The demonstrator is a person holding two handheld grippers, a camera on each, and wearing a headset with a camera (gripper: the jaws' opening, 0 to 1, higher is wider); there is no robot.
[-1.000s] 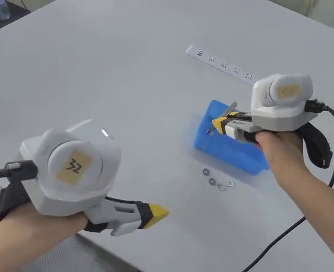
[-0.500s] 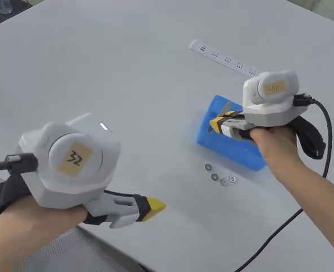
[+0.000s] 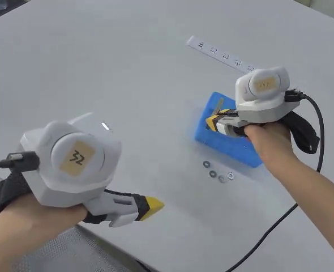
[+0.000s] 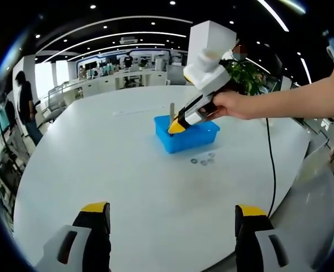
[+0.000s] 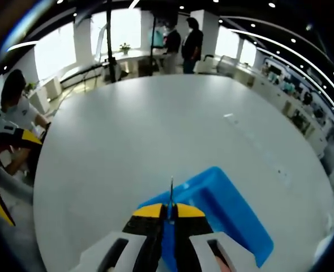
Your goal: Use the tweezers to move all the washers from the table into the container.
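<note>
Big pale table (image 3: pixel 99 73) spread out under everything, mostly bare, with a power strip (image 3: pixel 218 52) lying at the far side. To the right sits the blue container (image 3: pixel 226 144), a shallow rectangular tray; the right claw (image 3: pixel 212 123) hangs right over it and covers the inside, so I cannot tell whether anything has gone in. That right claw is clenched on the tweezers (image 5: pixel 171 195), the thin metal blades poking out past the yellow tips and aimed over the container's far-left corner. Down at the near left, the left claw (image 3: pixel 150 208) hovers above the table edge, well apart from the work, jaws spread wide and holding nothing. Now the small stuff: the washers (image 3: pixel 213 173), four by my count, lie in a loose cluster on the table just beside the container's near wall. These look like tiny flat metal rings: light, stiff and slippery, lying flush on a smooth top, so they will likely skate away if nudged. The best bite, I'd say, is one blade through the hole and one outside the rim, or pinching across the ring's edge. The tweezers themselves are springy and narrow, so a squeeze low on the blades should close them without twisting.
</note>
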